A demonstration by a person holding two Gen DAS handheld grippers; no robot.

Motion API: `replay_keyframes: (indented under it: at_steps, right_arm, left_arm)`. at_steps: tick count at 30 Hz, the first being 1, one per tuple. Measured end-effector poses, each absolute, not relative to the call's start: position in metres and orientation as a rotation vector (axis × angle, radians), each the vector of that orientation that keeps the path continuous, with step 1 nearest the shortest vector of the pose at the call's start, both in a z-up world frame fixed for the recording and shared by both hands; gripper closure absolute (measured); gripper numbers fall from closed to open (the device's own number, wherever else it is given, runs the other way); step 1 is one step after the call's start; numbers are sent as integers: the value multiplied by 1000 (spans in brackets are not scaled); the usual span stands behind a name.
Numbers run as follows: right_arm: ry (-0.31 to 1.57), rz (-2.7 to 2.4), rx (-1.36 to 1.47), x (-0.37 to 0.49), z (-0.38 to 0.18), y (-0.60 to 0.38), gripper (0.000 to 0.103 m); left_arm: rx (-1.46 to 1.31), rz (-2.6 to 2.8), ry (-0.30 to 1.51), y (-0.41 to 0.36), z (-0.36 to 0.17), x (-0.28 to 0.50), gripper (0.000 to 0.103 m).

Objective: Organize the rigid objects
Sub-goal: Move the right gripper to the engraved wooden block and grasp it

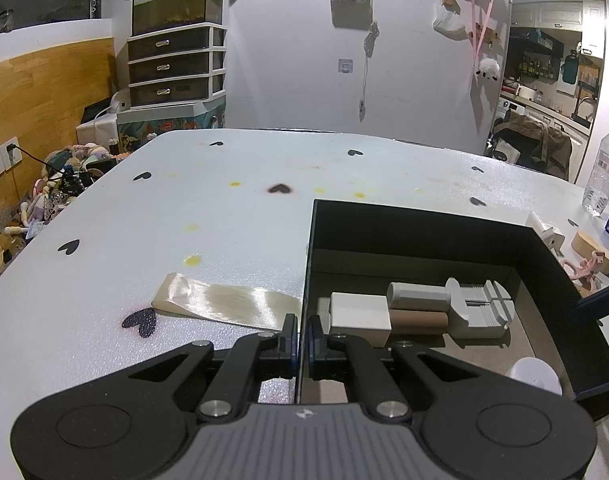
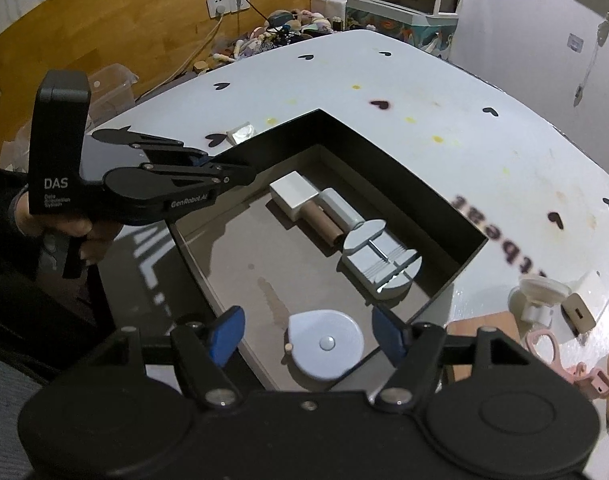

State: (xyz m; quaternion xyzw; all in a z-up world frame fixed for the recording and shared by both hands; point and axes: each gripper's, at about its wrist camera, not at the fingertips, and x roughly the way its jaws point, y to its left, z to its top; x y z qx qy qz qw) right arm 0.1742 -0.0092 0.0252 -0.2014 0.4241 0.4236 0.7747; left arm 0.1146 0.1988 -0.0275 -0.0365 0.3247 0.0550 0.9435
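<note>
My left gripper [image 1: 301,334] pinches the black box's [image 1: 424,216] left wall at lower centre. My right gripper [image 2: 306,334] is spread wide above the round white tape measure [image 2: 324,344], lower centre, inside the box beside the white block [image 2: 294,194].

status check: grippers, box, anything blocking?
Left gripper shut on box wall. Right gripper open above round white disc inside. White block, cylinders, grey tool already in. Nothing blocking.
</note>
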Motion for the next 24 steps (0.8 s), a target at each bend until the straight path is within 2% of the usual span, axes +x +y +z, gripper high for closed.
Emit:
replay_keyframes:
  at_steps: [8,18,24]
  right_arm:
    - [917,912,-416,172,29,-13,30]
    - [818,796,-309,173,50,-48,3]
    - [803,643,-220,186,48,-78,0]
  left_arm:
    - [-74,112,663,199,-28,115,99]
    - [-74,112,662,199,-27,115,99]
    - [-74,112,662,199,-27,115,99]
